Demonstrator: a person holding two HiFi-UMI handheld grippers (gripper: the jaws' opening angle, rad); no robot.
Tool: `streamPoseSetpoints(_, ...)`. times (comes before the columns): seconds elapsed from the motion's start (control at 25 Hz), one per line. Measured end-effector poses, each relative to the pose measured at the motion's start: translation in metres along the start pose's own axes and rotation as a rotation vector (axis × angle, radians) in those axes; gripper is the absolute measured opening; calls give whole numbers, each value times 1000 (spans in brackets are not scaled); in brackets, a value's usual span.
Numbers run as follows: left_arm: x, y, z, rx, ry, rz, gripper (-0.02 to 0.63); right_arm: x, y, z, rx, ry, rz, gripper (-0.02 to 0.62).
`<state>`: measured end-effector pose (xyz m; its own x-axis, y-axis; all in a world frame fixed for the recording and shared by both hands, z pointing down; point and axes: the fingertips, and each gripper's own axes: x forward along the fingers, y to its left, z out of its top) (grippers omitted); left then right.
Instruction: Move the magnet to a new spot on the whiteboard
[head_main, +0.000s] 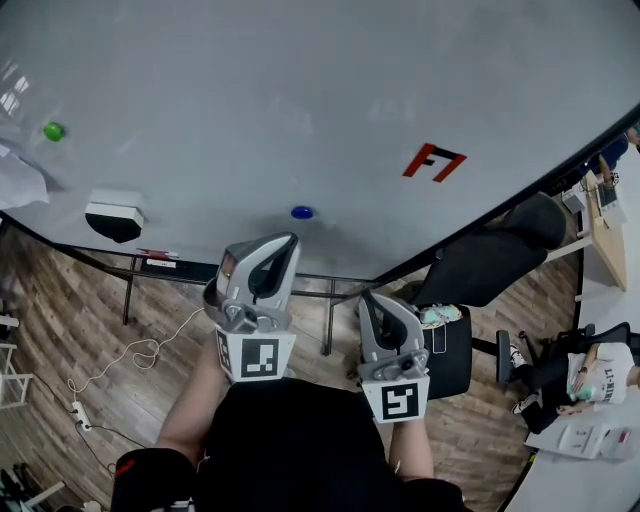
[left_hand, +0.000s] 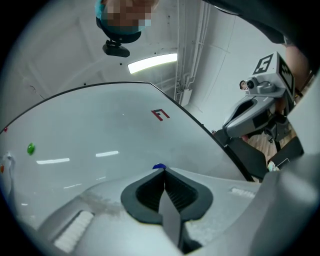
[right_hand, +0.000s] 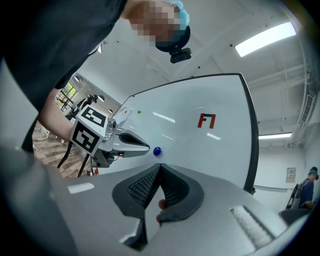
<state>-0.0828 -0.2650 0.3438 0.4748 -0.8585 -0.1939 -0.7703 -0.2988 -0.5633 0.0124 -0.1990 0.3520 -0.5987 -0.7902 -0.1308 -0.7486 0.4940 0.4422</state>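
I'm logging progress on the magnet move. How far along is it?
Done: nothing visible yet. In hand: the left gripper, jaws shut and empty, points at the blue magnet, which sits on the whiteboard untouched. Left: open the jaws, grasp the magnet, set it elsewhere on the board. The right gripper is shut and empty.

The left gripper and right gripper both point at the whiteboard, near its lower edge, jaws together, empty.
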Motion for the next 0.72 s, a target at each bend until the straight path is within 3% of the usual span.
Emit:
streamPoseSetpoints(0.32,9,3,-3,-11,29,12,110,-1,-4,-2,-2,9,-24,2)
streamPoseSetpoints(0.72,20,0,-2,0,49,45,177,-6,-9,-4,-10,24,-35,2)
